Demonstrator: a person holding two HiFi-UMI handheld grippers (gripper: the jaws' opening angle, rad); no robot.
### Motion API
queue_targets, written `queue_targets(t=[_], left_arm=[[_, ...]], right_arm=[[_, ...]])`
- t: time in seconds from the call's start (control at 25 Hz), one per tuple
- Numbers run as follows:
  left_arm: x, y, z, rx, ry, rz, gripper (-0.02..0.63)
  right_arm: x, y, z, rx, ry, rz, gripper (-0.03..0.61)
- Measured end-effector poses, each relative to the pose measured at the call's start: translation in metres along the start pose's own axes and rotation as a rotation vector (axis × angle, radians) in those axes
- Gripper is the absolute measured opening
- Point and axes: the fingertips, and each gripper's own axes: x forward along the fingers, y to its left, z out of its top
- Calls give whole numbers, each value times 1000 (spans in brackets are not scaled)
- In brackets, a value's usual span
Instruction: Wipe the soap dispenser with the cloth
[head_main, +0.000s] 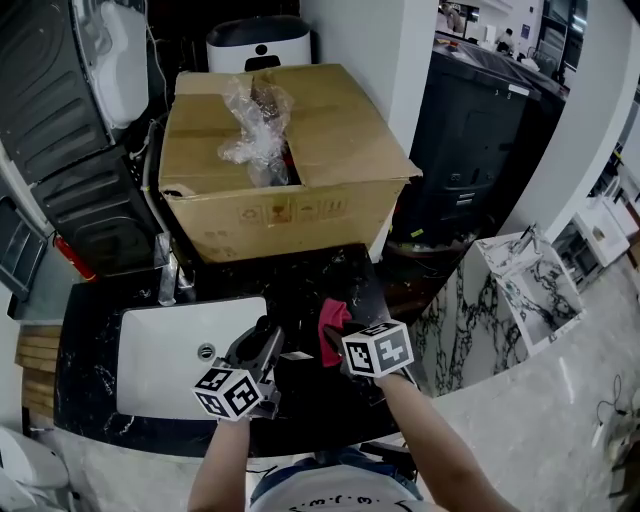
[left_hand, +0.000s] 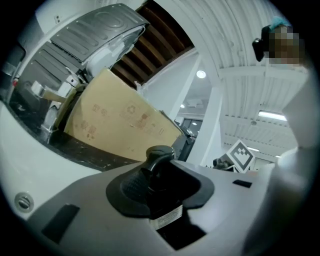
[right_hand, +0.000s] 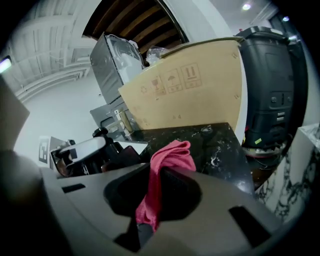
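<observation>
In the left gripper view, a black soap dispenser (left_hand: 159, 172) with a pump head and a white label stands between the jaws of my left gripper (left_hand: 160, 184), which is shut on its body. From the head view, that gripper (head_main: 268, 340) hangs over the counter's front edge beside the sink, with the dispenser (head_main: 297, 356) dark and hard to make out. My right gripper (right_hand: 155, 189) is shut on a red cloth (right_hand: 167, 162) that bunches out past its jaws. Seen from above, the cloth (head_main: 333, 318) and right gripper (head_main: 332, 338) sit just right of the dispenser, not touching it.
A white sink (head_main: 160, 362) with a chrome faucet (head_main: 168, 280) is set in the black marble counter (head_main: 340, 272). A large cardboard box (head_main: 300, 190) holding crumpled plastic (head_main: 255, 125) stands behind. A white veined pedestal (head_main: 520, 290) is at the right.
</observation>
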Motion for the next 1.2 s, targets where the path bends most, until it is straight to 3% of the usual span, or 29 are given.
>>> queue_targets(t=[0.16,0.32,0.44,0.6,0.68,0.72,0.8,0.92,1.12,1.2], left_arm=[[21,-25,-3,178,79,-106,123],[41,-49,-14,345,160,-145,123],[48,-59,-21,385,180,-210,114],[40,-66,-28,404,256,-443,112],[35,-62,-26,424,313,-486,114],[34,-56,-22,440,328,-468,122],[34,-41,-11,451,321,-398,199],[31,-27,-2,430,287,-312,207],[19,-40,-18,432,300,-284,248],[16,-41,-20,421,284,-206,245]], right_arm=[[-28,-11,6,58,-90,-24,52],[-58,-32,10,129,-167,-65,52],[-73,-44,9,177,-206,-86,52],[-83,-46,5,199,-218,-83,52],[-83,-45,2,199,-215,-78,52],[-83,-44,1,199,-213,-76,52],[-83,-43,-1,200,-212,-73,52],[-81,-40,0,191,-210,-61,52],[-79,-38,2,179,-206,-51,52],[-78,-37,4,182,-210,-47,52]])
